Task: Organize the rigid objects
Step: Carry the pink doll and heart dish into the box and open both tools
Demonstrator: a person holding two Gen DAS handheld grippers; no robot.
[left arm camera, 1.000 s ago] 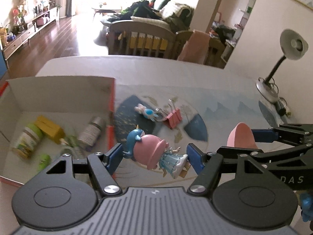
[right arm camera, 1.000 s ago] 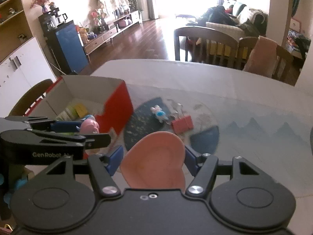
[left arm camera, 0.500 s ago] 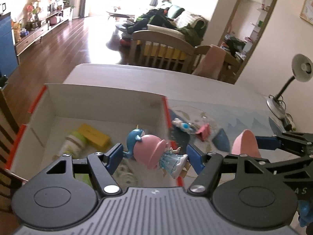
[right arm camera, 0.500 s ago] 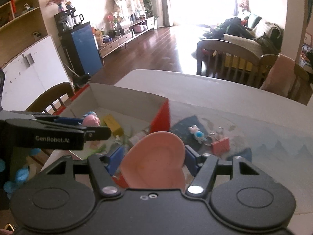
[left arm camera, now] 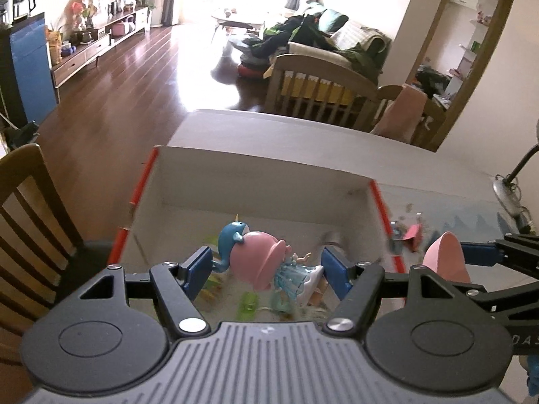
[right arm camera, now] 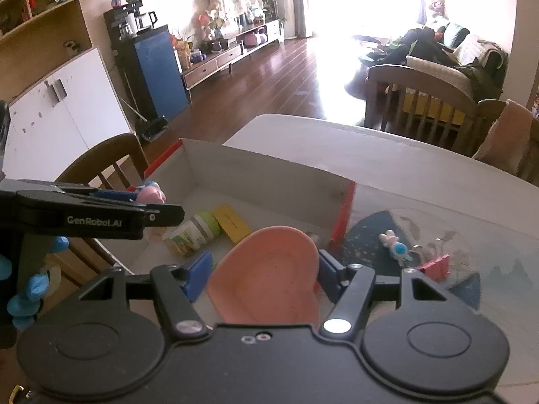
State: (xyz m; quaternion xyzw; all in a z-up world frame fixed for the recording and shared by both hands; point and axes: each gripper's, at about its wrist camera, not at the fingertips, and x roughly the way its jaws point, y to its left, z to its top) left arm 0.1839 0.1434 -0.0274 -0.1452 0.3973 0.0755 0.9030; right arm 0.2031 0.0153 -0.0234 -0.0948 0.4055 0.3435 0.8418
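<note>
At the far left of the right wrist view we see our left gripper, side-on, with the pink figurine at its tip. In its own camera the left gripper has its jaws about half open and closed on that figurine, a pink-hatted doll with a blue whale on top. It hangs above the open white cardboard box. Its long axis runs crosswise between the pads, whale end toward the left pad and skirt and feet toward the right.

Already lying in the box are a green-capped bottle, tipped on its side with its cap toward the far wall, and a flat yellow block just beside it. We judge those as sorted.

Next comes our right gripper, jaws likewise about half open and pressed on a pink heart-shaped dish. The dish's rounded end points away from us and its length runs along the fingers. It hovers at the box's red-edged near-right corner.

To the right, on the patterned table mat, a small bunny figure and a red binder clip lie close together, still outside the box. So we judge two pieces stored, two carried and awaiting release, and at least two left to fetch.
</note>
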